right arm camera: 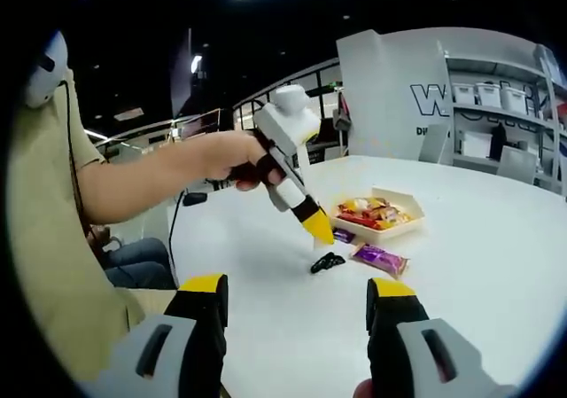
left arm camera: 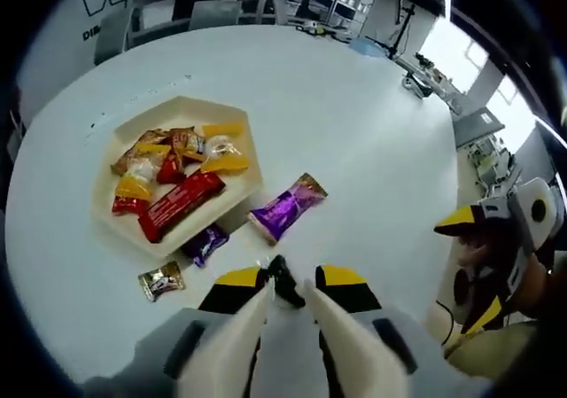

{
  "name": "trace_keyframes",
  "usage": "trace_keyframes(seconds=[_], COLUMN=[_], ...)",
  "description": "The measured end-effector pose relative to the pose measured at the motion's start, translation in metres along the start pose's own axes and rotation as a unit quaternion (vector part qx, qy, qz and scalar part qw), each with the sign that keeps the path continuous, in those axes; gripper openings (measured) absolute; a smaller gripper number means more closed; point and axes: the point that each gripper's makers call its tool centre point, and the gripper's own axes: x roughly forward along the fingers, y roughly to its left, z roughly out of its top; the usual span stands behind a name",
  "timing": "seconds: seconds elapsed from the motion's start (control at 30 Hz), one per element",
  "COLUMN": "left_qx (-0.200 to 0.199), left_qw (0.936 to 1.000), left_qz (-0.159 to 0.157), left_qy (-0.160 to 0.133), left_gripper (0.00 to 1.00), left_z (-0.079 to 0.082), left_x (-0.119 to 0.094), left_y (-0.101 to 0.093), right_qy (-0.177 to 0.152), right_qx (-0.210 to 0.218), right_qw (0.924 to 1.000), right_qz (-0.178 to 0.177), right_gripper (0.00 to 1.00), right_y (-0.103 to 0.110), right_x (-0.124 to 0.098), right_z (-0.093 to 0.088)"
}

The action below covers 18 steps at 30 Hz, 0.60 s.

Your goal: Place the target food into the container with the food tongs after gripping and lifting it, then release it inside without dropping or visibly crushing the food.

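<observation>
My left gripper [left arm camera: 291, 277] is shut on cream food tongs [left arm camera: 244, 331], whose black tips [left arm camera: 285, 284] meet just above the white table. A purple wrapped bar [left arm camera: 283, 207] lies a little beyond the tips. A small purple packet [left arm camera: 205, 243] and a gold-brown candy [left arm camera: 161, 281] lie to its left. The cream tray [left arm camera: 106, 205] holds several wrapped snacks. In the right gripper view a hand holds the left gripper [right arm camera: 314, 225] over the black tips [right arm camera: 328, 261], near the bar [right arm camera: 381, 258] and tray [right arm camera: 409, 222]. My right gripper [right arm camera: 297, 287] is open and holds nothing.
The round white table [left arm camera: 354, 123] has much bare surface around the tray. The right gripper [left arm camera: 474, 265] hangs past the table's right edge. A person's arm [right arm camera: 133, 181] and body are at the left. Shelves [right arm camera: 496, 97] and chairs stand behind the table.
</observation>
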Motion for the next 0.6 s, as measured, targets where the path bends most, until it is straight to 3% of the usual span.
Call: trace_keyframes(seconds=[0.4,0.6], left_qx=[-0.007,0.009], left_qw=[0.9999,0.9998], left_qz=[0.003,-0.001], left_qy=[0.012,0.016], left_gripper=[0.22,0.22], left_z=[-0.008,-0.011], left_x=[0.012,0.016], left_y=[0.003,0.002], right_qy=[0.000,-0.001], right_qx=[0.002,0.003], right_qw=[1.0000,1.0000], right_qz=[-0.001,-0.001], right_gripper=[0.61,0.61], right_y=[-0.001,-0.001], right_x=[-0.001,-0.001], right_z=[-0.001,-0.002])
